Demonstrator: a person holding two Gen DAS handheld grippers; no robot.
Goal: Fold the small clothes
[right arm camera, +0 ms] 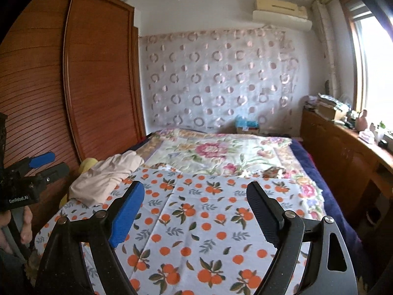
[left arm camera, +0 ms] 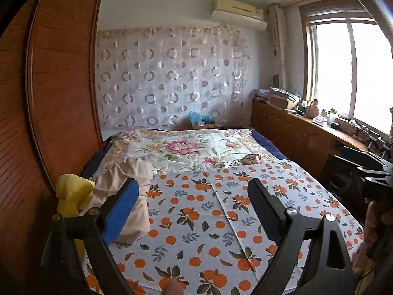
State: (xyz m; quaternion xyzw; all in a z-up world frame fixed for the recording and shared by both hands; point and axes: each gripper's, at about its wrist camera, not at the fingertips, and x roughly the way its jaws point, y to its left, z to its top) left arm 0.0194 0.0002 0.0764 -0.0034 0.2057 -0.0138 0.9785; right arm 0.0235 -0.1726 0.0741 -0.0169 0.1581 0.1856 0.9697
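A crumpled beige garment [left arm camera: 127,184] lies at the left side of the bed on the orange-print sheet [left arm camera: 208,211], with a yellow garment [left arm camera: 73,194] beside it at the bed's edge. A small patterned cloth [left arm camera: 250,159] lies further back on the floral quilt. My left gripper [left arm camera: 192,183] hovers open over the sheet, its blue pad next to the beige garment, nothing between its fingers. My right gripper [right arm camera: 195,184] is open too above the sheet, holding nothing. The right wrist view shows the beige garment [right arm camera: 105,177] at left and the left gripper [right arm camera: 59,162] held by a hand.
A tall wooden wardrobe [left arm camera: 56,93] stands close along the bed's left side. A low wooden cabinet [left arm camera: 302,132] with several cluttered items runs under the window on the right. A cardboard box with blue stuff [left arm camera: 201,120] sits at the bed's head, below the wall curtain.
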